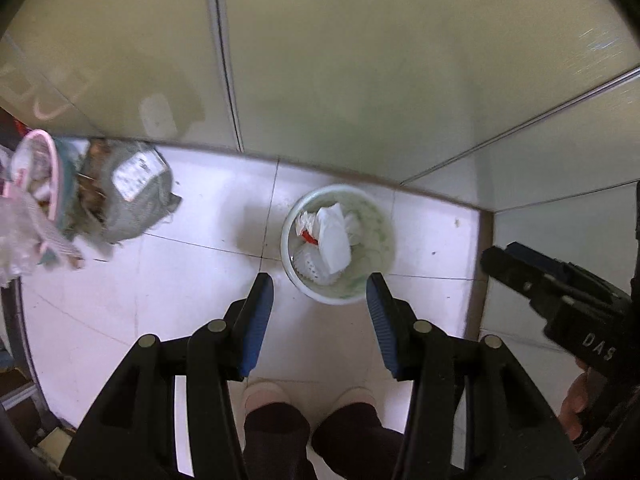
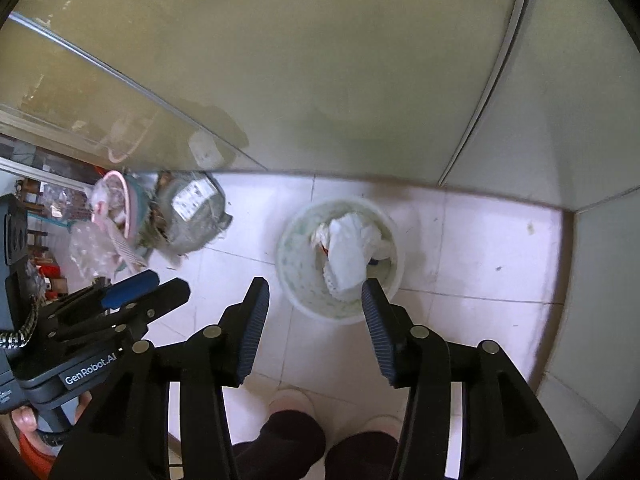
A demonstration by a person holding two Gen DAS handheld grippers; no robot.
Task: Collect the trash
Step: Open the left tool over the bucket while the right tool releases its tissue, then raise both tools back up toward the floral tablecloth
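Note:
A pale round trash bin (image 1: 376, 292) (image 2: 292, 280) stands on the white tiled floor by the wall. Crumpled white paper with a red scrap (image 1: 330, 240) (image 2: 352, 252) lies inside it. High above the bin my left gripper (image 1: 320, 292) is open, with nothing between its blue pads. My right gripper (image 2: 314, 294) hangs beside it, open too, and nothing is between its fingers. Each gripper shows at the edge of the other's view: the right one (image 1: 532, 276), the left one (image 2: 144, 292).
A grey sack with a white label (image 1: 132, 196) (image 2: 192, 212) and a pink-rimmed basket of clutter (image 1: 40, 184) (image 2: 116, 204) sit at the left against the wall. The person's legs and pale slippers (image 1: 264, 396) (image 2: 290, 400) stand below the grippers. Walls close the corner at the right.

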